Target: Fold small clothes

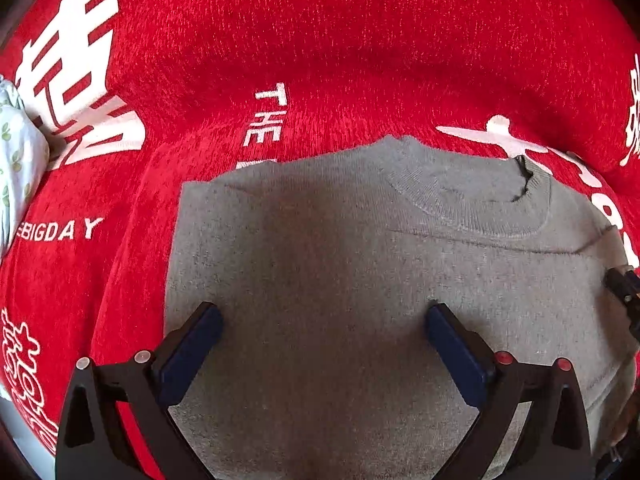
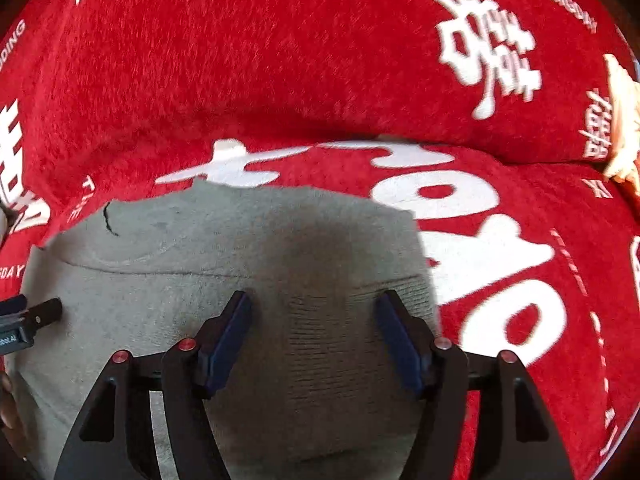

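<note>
A grey knit sweater (image 1: 340,260), ribbed collar at one o'clock, lies beneath the wide-open, empty left gripper (image 1: 324,316) on fuzzy red blanket (image 1: 320,40).

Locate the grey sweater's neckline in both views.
The neckline sits upper right in the left wrist view and far left in the right wrist view, at the sweater's far edge, against the red blanket.

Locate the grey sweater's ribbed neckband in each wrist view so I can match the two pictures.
Left wrist view: the neckband sits right of centre, above and beyond the open left gripper.
Right wrist view: the neckband sits at the left, up-left of the open right gripper.
Shared landmark: the small dark gap in the neckband's edge, and.
</note>
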The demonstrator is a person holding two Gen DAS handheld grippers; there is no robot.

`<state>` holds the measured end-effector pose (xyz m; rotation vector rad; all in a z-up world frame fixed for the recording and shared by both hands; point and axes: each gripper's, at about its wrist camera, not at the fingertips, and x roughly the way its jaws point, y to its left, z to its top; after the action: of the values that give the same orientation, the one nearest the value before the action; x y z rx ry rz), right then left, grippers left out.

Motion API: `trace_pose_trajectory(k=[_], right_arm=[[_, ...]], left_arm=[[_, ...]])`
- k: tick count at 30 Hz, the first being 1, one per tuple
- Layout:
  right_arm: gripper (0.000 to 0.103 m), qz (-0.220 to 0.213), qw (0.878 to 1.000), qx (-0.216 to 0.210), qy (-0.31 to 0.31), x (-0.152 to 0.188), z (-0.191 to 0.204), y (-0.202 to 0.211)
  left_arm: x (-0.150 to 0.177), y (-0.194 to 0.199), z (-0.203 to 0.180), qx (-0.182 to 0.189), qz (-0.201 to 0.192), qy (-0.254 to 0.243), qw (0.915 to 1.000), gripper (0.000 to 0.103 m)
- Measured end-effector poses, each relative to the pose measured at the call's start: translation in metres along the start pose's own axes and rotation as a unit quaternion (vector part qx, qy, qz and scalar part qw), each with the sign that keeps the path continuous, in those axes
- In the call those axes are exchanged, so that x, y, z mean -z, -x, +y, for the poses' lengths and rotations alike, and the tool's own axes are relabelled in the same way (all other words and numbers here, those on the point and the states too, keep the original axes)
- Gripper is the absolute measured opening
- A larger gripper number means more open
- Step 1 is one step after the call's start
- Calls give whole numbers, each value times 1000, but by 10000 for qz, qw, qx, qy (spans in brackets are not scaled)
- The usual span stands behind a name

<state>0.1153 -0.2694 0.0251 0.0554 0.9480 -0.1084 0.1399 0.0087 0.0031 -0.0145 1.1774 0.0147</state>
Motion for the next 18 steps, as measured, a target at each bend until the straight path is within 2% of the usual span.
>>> trace_pose_trajectory(k=[2, 5, 7, 10, 11, 12, 13, 18], right_arm=[[71, -254, 9996, 82, 1, 4, 2, 16], [71, -457, 9987, -183, 142, 17, 15, 36], [75, -315, 9977, -444, 399, 26, 32, 37], [75, -10, 9965, -630, 556, 42, 49, 26], [76, 39, 9965, -560, 613, 48, 53, 22], [77, -189, 9961, -437, 739, 54, 56, 26], [78, -223, 9958, -374, 809, 57, 59, 28], [79, -355, 9961, -397, 697, 75, 55, 54]], left_arm=[[3, 6, -3, -92, -99, -55, 9999, 103], [10, 17, -6, -90, -216, -105, 9997, 103], [20, 25, -11, -29, -288, -161, 9995, 103], [36, 29, -16, -20, -301, -220, 9993, 103], [40, 29, -17, -15, -277, -232, 9993, 103], [49, 29, -17, -17, -278, -262, 9993, 103], [57, 32, -15, -16, -378, -271, 9989, 103], [82, 54, -6, 123, -589, -149, 9981, 103]])
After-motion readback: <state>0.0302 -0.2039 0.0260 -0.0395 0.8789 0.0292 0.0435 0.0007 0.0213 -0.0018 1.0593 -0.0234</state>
